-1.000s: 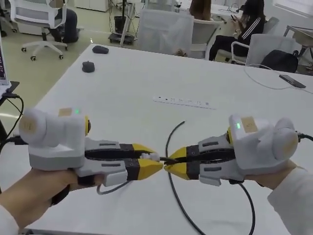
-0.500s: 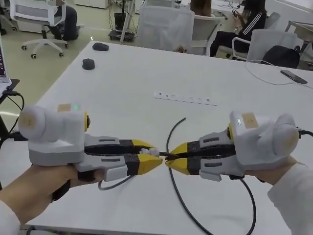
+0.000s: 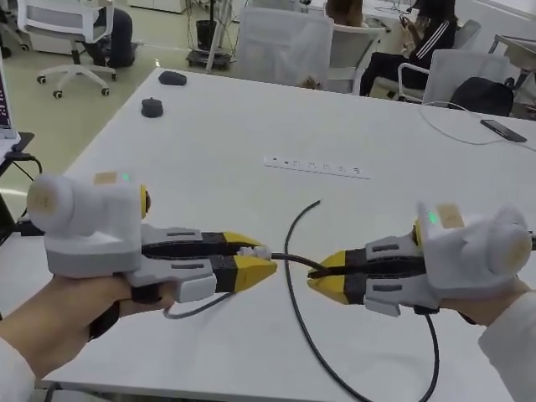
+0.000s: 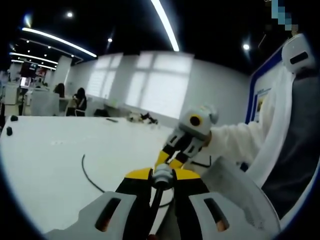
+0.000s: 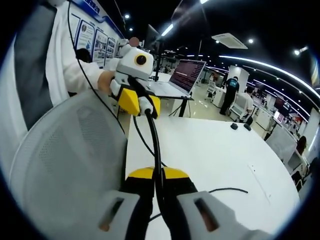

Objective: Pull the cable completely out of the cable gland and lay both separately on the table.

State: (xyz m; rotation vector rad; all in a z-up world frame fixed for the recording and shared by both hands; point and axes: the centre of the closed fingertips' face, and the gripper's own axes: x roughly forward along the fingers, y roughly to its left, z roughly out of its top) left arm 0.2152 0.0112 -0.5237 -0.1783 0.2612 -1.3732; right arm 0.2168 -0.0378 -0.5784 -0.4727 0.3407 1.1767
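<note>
My left gripper (image 3: 268,263) is shut on the white cable gland (image 3: 255,251), which pokes out between its yellow jaw tips. A short taut stretch of the black cable (image 3: 293,260) runs from the gland to my right gripper (image 3: 315,280), shut on it a hand's width to the right. The remaining cable loops over the white table (image 3: 218,142) behind and below the grippers. The left gripper view has the gland (image 4: 163,173) at its jaw tips. In the right gripper view the cable (image 5: 154,140) leads from my jaws up to the gland (image 5: 144,106).
A white power strip (image 3: 314,168) lies mid-table. Two computer mice (image 3: 151,110) sit at the far left corner, and a phone (image 3: 502,131) at the far right. Chairs and seated people are beyond the table. The table's near edge runs just below the grippers.
My right gripper has drawn to the right, away from the left one. The gap between the two has widened, and a longer piece of cable shows between the gland and the right jaws.
</note>
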